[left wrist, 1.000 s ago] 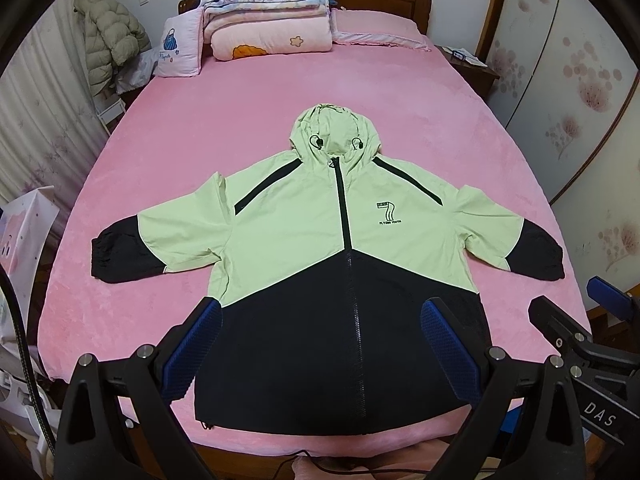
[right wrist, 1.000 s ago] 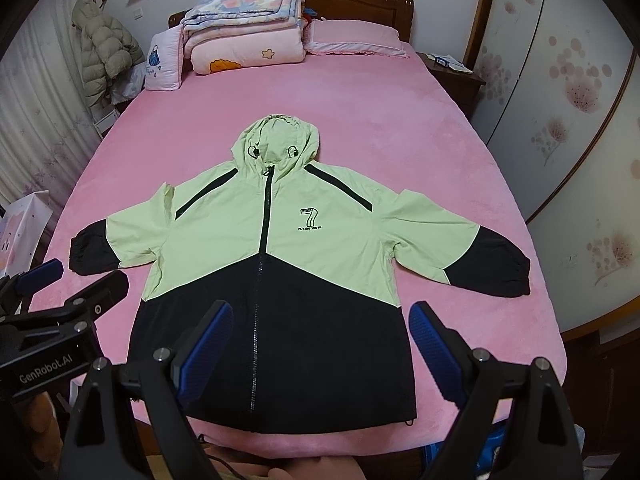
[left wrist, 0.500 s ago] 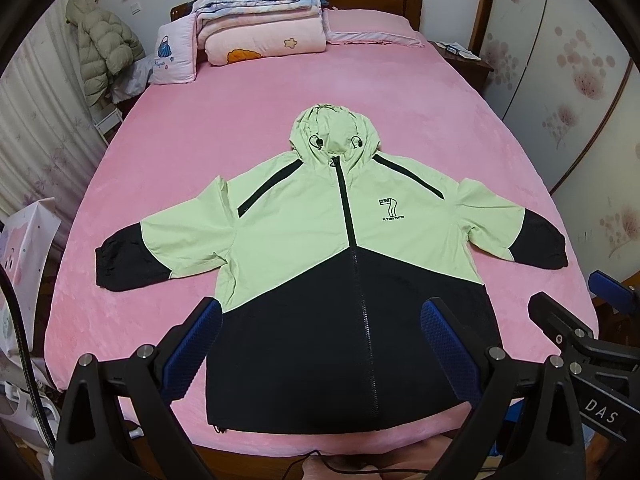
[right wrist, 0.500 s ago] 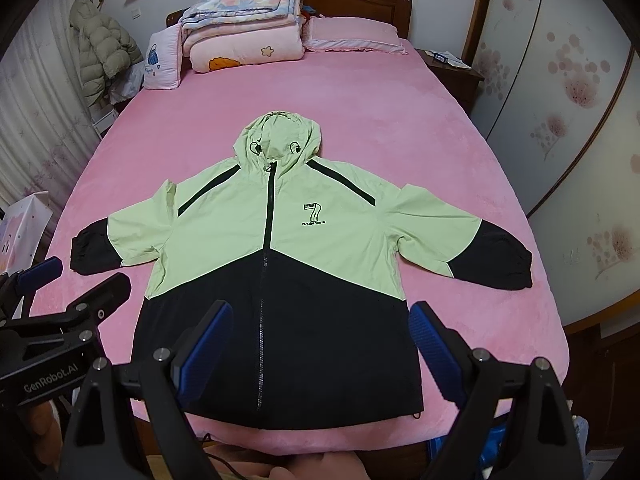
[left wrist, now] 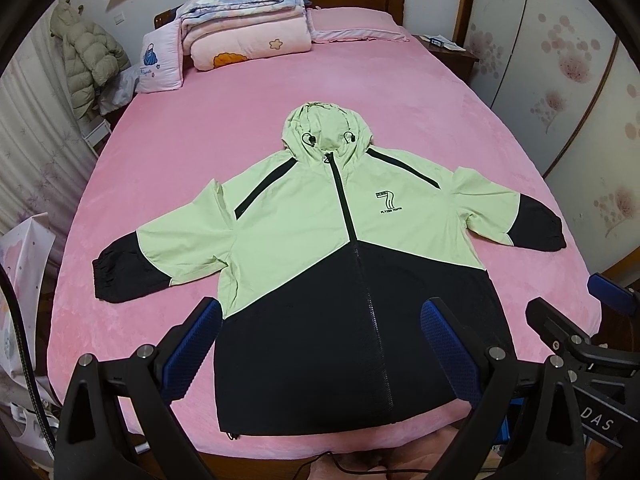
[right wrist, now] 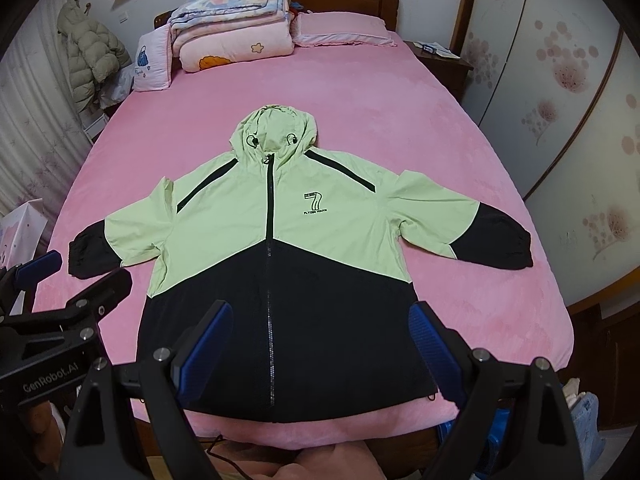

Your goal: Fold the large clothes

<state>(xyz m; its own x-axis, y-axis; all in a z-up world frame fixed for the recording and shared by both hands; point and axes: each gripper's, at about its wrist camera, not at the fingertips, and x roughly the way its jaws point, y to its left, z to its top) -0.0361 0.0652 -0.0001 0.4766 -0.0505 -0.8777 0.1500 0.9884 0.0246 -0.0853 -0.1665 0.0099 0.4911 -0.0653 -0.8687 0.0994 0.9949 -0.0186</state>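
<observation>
Pink bed (left wrist: 168,168) fills both views. Nearest, my left gripper (left wrist: 320,344) and right gripper (right wrist: 320,340) hover released, jaws spread wide, holding nothing, above the hem of the jacket (right wrist: 280,248). It lies flat, zipped, face-up, sleeves spread; no fold made. Next I'd judge a sleeve needs pinching and carrying inward. Farther back sit quilts (left wrist: 248,28). The hem's near edge is partly hidden behind my fingers.
</observation>
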